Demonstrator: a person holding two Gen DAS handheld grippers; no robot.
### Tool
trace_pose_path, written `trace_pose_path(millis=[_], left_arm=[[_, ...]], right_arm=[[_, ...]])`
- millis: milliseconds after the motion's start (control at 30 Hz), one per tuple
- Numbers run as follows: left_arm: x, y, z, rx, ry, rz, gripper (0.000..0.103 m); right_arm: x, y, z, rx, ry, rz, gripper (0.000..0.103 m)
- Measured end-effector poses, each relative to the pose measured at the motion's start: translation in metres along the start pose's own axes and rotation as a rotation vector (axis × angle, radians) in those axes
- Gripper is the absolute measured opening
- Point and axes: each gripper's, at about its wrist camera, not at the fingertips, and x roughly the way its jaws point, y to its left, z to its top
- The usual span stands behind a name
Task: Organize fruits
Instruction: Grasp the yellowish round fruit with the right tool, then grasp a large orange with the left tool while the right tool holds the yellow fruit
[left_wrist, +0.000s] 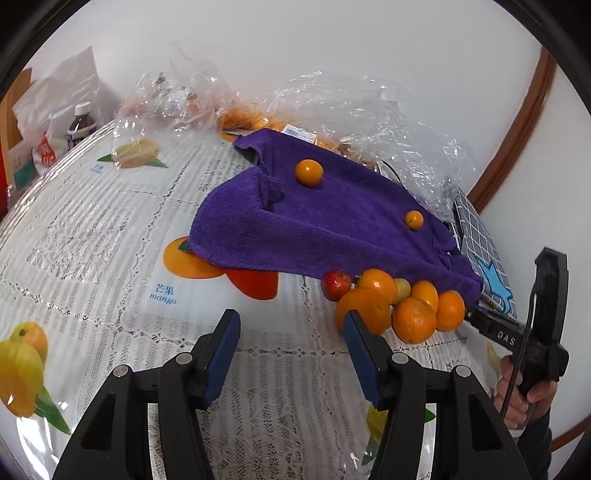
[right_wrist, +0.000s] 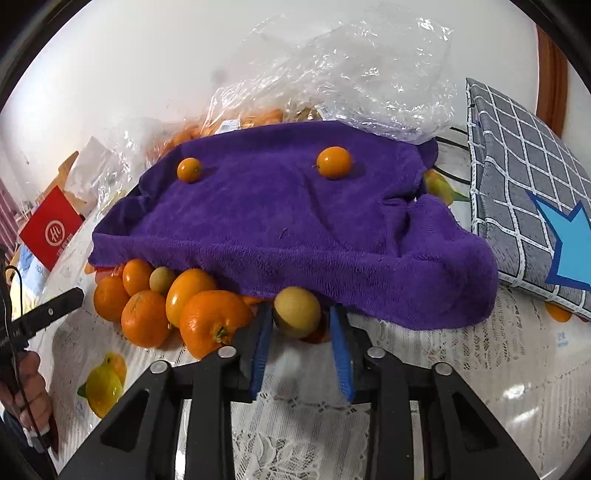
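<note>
A purple towel is draped over a raised tray on the table; it also shows in the right wrist view. Two small oranges sit on it. A pile of oranges with a red fruit lies at its near edge. My left gripper is open and empty, just left of the pile. My right gripper is open around a yellow-brown round fruit beside the oranges; the pads do not visibly press it.
Clear plastic bags with more fruit lie behind the towel. A grey checked cushion sits at the right. A bottle and a red box stand at the far left. The tablecloth has printed fruit pictures.
</note>
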Motion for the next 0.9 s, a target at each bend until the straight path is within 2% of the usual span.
trace_pose_path(millis=[200, 367, 500, 633, 700, 900], left_arm=[[0.003, 0.000, -0.001, 0.005, 0.016, -0.004, 0.056], [0.002, -0.001, -0.001, 0.002, 0.016, -0.005, 0.056], [0.003, 0.000, -0.001, -0.010, 0.017, -0.030, 0.056], [0.004, 0.002, -0.002, -0.014, 0.027, -0.067, 0.056], [0.004, -0.001, -0.002, 0.005, 0.043, -0.077, 0.056], [0.006, -0.021, -0.004, 0.101, 0.064, -0.023, 0.057]], right_arm=[[-0.004, 0.003, -0.002, -0.022, -0.025, -0.033, 0.026], [-0.022, 0.004, -0.016, -0.092, -0.060, -0.147, 0.026], [-0.035, 0.003, -0.032, -0.140, -0.063, -0.182, 0.026], [-0.048, -0.001, -0.042, -0.117, -0.078, -0.172, 0.026], [-0.052, -0.005, -0.048, -0.078, -0.073, -0.140, 0.026], [-0.052, -0.014, -0.053, 0.008, -0.051, -0.067, 0.026]])
